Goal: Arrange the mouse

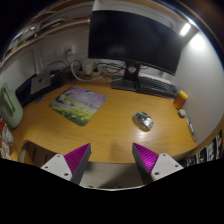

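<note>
The gripper [112,160] hangs above a wooden desk surface [105,125] with its jaws spread wide and nothing between them; the two magenta pads [77,157] show at the bottom centre of the frame, angled toward each other with bare wood in the gap. The small silver-grey computer mouse [144,121] lies on the surface right of centre, beyond the jaws and well apart from them. To the left of centre sits a rectangular mouse mat with a colourful green and purple print [79,102], lying flat and apart from the mouse. A large black monitor [132,38] stands on its stand at the upper centre, against the pale wall. An orange cylindrical container [181,99] stands upright at the right side of the frame, near the surface's far right edge. Cables trail along the wall at the upper left.
</note>
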The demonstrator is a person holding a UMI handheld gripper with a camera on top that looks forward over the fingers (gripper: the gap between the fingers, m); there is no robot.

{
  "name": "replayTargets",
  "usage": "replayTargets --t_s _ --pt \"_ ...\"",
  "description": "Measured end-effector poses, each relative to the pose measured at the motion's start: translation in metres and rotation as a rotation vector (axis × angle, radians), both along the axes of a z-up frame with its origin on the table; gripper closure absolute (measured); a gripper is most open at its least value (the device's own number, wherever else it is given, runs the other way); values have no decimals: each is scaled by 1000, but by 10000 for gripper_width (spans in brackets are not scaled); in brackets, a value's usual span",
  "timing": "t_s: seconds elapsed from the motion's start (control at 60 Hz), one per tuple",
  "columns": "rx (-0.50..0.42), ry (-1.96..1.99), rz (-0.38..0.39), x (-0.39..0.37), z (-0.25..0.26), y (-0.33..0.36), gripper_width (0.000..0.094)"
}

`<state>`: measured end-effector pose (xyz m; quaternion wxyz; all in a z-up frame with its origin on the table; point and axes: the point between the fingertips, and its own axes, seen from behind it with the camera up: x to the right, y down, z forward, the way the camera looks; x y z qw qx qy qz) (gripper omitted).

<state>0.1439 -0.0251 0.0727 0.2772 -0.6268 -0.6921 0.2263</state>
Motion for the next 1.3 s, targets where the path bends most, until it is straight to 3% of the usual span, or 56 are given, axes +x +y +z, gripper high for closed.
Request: replayTargets --t_s 0.167,0.367,1.3 --pt "11 21 -89 -3 -5 61 74" --pt "-8 58 -141 -14 -5 107 76" --pt "-68 141 -84 -183 -88 164 68"
